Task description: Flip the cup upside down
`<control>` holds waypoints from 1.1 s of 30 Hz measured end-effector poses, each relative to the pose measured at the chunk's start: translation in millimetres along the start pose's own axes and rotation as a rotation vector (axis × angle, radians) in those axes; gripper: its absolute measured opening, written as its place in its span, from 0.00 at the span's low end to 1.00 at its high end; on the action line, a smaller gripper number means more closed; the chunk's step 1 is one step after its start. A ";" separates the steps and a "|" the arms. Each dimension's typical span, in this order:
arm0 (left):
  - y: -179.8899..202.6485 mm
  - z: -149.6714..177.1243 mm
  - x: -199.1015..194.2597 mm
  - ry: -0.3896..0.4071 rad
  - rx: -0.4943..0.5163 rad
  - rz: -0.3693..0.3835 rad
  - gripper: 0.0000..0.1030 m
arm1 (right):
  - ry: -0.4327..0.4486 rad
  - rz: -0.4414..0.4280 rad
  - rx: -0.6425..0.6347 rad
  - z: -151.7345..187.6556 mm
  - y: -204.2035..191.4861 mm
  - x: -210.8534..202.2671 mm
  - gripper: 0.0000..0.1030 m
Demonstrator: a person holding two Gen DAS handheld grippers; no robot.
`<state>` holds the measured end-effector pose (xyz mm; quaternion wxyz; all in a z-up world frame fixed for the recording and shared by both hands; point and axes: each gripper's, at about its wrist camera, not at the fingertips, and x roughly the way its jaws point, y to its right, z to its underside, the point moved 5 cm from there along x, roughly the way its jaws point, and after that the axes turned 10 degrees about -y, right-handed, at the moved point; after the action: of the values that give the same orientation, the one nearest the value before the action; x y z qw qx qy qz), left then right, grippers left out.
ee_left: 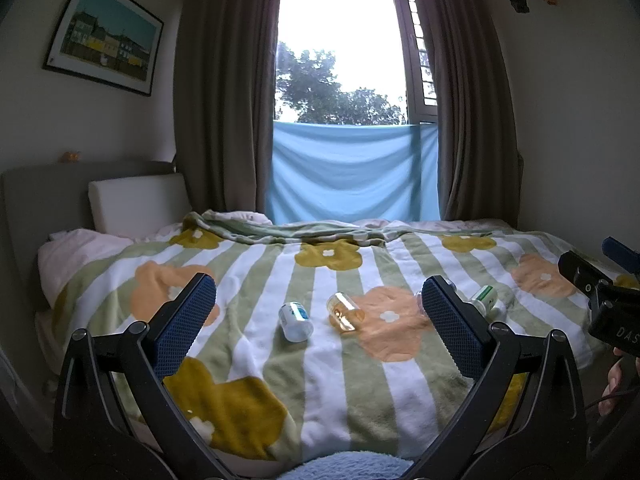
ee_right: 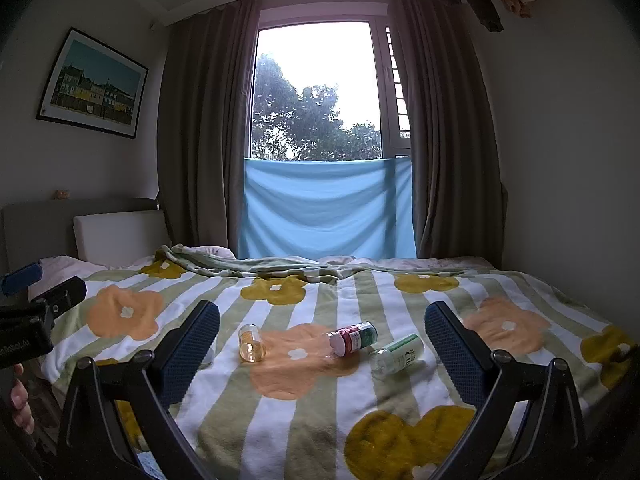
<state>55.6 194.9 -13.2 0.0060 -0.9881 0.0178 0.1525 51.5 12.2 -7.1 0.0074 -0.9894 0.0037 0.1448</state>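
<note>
Several small cups lie on their sides on the flowered blanket (ee_left: 320,380). An amber glass cup (ee_left: 345,313) lies mid-bed, also in the right wrist view (ee_right: 252,343). A white cup with a blue label (ee_left: 296,321) lies left of it. A red-and-green cup (ee_right: 352,338) and a clear green-labelled cup (ee_right: 396,354) lie further right; the latter shows in the left wrist view (ee_left: 486,298). My left gripper (ee_left: 318,320) is open and empty, short of the cups. My right gripper (ee_right: 322,344) is open and empty, also short of them.
The blanket (ee_right: 320,400) covers a bed with a white pillow (ee_left: 136,204) and headboard at the left. Curtains and a window with a blue cloth (ee_left: 352,172) are behind. A framed picture (ee_left: 102,34) hangs on the left wall. The other gripper's body shows at the right edge (ee_left: 612,308).
</note>
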 end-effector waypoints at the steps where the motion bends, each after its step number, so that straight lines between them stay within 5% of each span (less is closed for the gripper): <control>1: -0.4 0.2 -0.1 -0.001 0.000 0.000 1.00 | 0.001 0.001 -0.001 0.8 -0.5 -0.6 1.00; 33: -0.7 4.0 0.7 -0.018 -0.008 -0.002 1.00 | -0.064 -0.008 0.006 -5.1 4.3 23.6 1.00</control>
<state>55.1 195.6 -17.2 0.0026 -0.9868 0.0163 0.1614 75.5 7.7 -9.0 0.0111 -0.9843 0.0001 0.1762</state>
